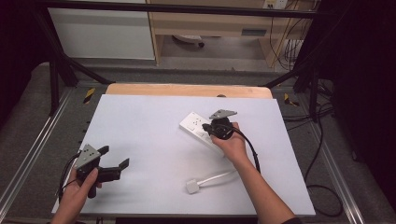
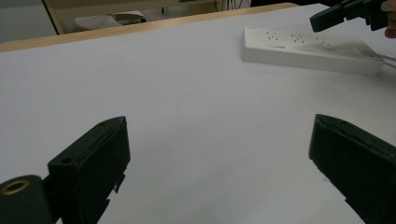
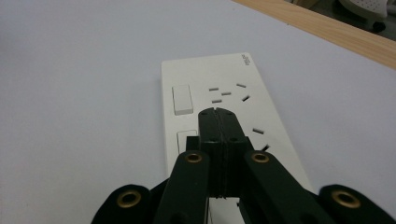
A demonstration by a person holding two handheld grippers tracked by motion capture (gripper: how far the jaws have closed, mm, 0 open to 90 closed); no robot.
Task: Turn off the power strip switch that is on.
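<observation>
Covering power strip (image 3: 224, 121) switch, perhaps: closed right tongs (image 3: 218, 122).

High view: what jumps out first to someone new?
The white power strip right of the table's centre, with the right gripper shut, its jaws pressed together just above the strip's face by the rocker switches. Nearer the front edge lies the strip's white plug on its cable. At front left, the left gripper is held wide open over the bare white table.
</observation>
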